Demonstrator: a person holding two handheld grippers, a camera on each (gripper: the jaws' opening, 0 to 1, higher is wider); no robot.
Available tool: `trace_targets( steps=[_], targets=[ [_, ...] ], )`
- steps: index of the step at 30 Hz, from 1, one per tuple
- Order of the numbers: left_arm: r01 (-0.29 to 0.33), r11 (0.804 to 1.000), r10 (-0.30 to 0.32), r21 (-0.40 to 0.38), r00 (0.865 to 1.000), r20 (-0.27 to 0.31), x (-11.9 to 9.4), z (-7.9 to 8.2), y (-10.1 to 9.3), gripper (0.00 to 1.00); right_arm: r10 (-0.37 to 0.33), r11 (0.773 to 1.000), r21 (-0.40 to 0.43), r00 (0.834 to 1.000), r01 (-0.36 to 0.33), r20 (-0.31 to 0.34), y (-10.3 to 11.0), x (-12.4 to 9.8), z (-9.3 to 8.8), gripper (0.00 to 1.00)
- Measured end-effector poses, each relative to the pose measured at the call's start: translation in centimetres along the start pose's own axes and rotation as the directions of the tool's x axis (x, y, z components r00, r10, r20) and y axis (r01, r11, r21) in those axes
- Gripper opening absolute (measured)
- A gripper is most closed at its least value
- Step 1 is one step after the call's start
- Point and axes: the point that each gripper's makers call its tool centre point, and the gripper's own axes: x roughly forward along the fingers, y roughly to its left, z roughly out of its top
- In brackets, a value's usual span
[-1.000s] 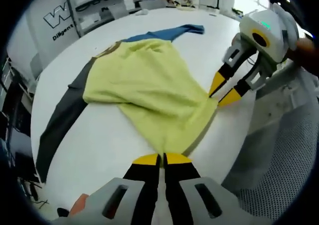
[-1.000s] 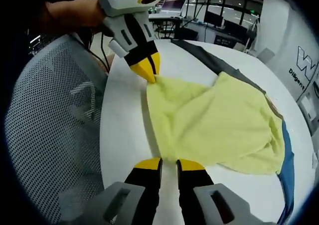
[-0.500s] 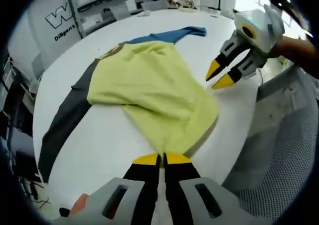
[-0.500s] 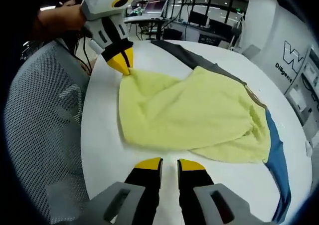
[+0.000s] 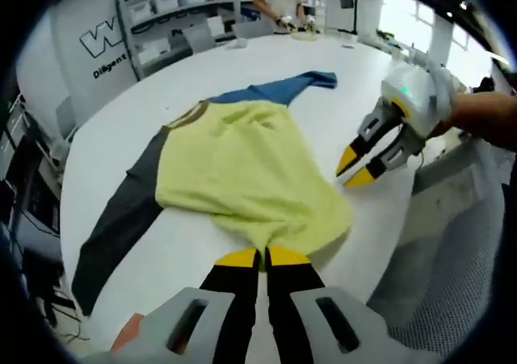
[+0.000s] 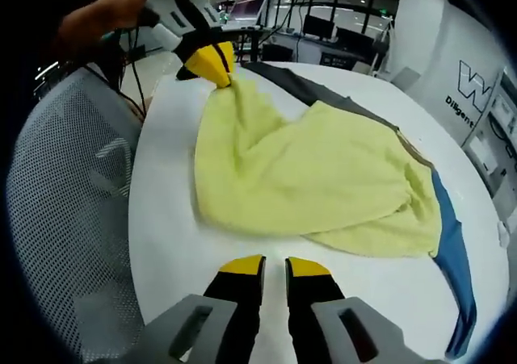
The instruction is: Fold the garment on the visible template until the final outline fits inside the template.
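Garment (image 5: 242, 170) (yellow body, one grey sleeve, one blue) lies bunched on white bench (image 5: 121, 138). Left tongs (image 5: 262, 257) clamped on its yellow hem corner. Right tongs (image 6: 274, 263) slightly apart, holding nothing, over bare bench beside the cloth.

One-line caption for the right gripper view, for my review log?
Left claw pinches a corner of the yellow shirt on the white table; right claw hovers open, empty.

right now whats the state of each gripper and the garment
left gripper: shut on the garment's hem, lifting it
right gripper: open, off the cloth, holding nothing
garment: yellow body bunched and partly folded on the white table; dark sleeve and blue sleeve spread out flat
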Motion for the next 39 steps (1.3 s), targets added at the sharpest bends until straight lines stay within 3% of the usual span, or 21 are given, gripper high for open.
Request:
trace_targets(
  steps=[3,18,29,34,39],
  targets=[
    [0.007,1.0,-0.006,-0.019,0.999,0.035,0.6,2.0,0.2,0.0,0.001,1.0,0.004,1.0,-0.001,0.002,0.1,-0.1,-0.1,0.07],
    [0.02,0.998,-0.014,-0.058,0.995,0.102,3.3,8.6,2.3,0.0,0.006,1.0,0.001,1.0,-0.006,0.014,0.6,-0.4,0.6,0.07],
    [-0.002,0.992,0.021,-0.126,0.989,0.146,4.6,13.3,6.2,0.0,0.008,1.0,0.008,1.0,-0.008,0.017,0.7,-0.6,0.7,0.07],
    [-0.028,0.985,0.055,-0.169,0.986,0.159,4.8,14.5,8.5,0.0,0.01,1.0,0.008,1.0,-0.01,0.022,0.7,-0.5,1.0,0.07],
    [-0.062,0.977,0.096,-0.202,0.982,0.162,5.0,14.5,10.5,0.0,0.016,1.0,-0.002,0.999,-0.016,0.043,0.8,-0.4,1.9,0.08]
  ],
)
